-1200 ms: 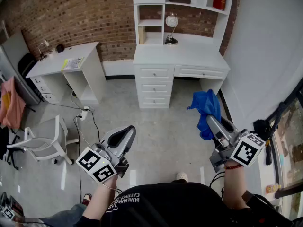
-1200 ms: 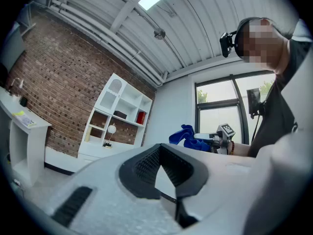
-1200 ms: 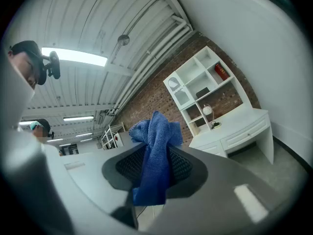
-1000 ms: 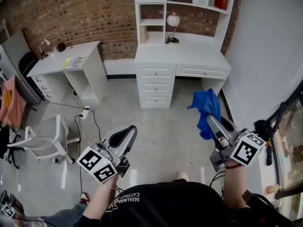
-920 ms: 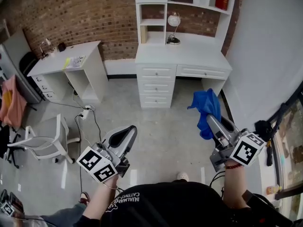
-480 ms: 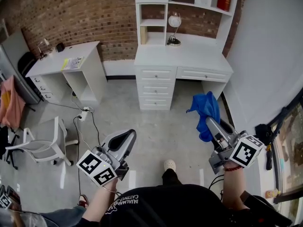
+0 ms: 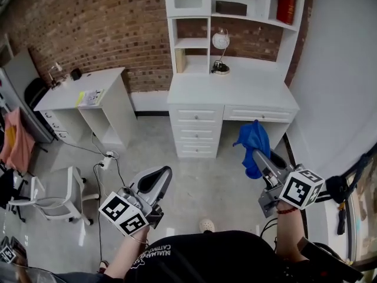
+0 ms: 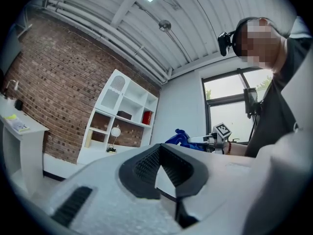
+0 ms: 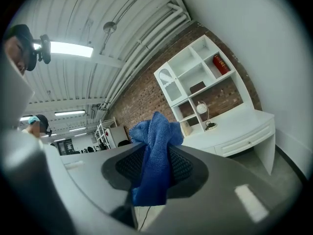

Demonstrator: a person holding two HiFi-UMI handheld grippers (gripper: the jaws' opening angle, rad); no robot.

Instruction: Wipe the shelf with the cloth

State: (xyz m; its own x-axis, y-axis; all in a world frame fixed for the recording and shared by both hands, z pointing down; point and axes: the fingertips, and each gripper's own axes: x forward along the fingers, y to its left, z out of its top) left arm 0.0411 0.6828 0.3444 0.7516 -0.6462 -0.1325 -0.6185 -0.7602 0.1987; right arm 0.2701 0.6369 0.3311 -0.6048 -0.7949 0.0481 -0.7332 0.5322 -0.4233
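A blue cloth (image 7: 253, 144) hangs bunched from my right gripper (image 7: 257, 157), which is shut on it; in the right gripper view the blue cloth (image 9: 155, 153) fills the gap between the jaws. My left gripper (image 7: 159, 177) is held low at the left, shut with nothing in it, the jaw tips meeting in the left gripper view (image 8: 159, 148). The white shelf unit (image 7: 189, 27) stands on a white desk (image 7: 232, 91) ahead, against the brick wall. Both grippers are well short of it, over the floor.
On the shelves are a dark box (image 7: 231, 7), a red book (image 7: 286, 7) and a round lamp (image 7: 221, 41). A second white desk (image 7: 82, 86) stands to the left, a white chair (image 7: 56, 188) and floor cables (image 7: 108, 156) nearer me. A white wall closes the right side.
The person has stepped toward the white desk and shelf, which now sit larger and lower in view. Both grippers keep their pose; the right one still holds the cloth.
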